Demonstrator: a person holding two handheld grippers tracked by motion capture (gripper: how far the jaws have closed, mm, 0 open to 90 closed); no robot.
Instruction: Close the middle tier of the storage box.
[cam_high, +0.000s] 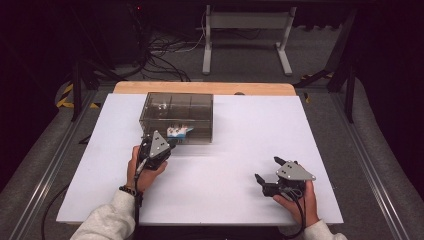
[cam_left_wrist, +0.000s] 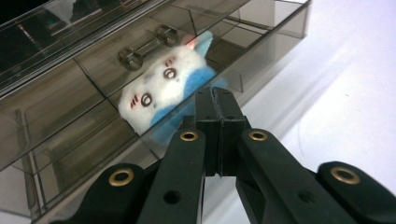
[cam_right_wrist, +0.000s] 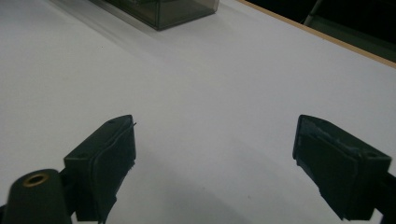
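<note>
Plush toy (cam_left_wrist: 163, 91) lies in the smoky box (cam_left_wrist: 56, 116), centre frame; left gripper (cam_left_wrist: 215, 100) jaws pressed together, apparently pinching its blue edge. Right gripper (cam_right_wrist: 215, 140) jaws wide apart over the bare table (cam_right_wrist: 196, 70).

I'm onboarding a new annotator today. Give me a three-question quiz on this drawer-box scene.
1. True or false: the left gripper has its jaws pressed together.
2. What lies in the open drawer of the smoky box? A) a plush toy B) a spoon C) a battery
3. Fill in: the right gripper hangs over the white table with jaws ____.

Key: 1 true; 2 A, a white and blue plush toy; 3 open.
</note>
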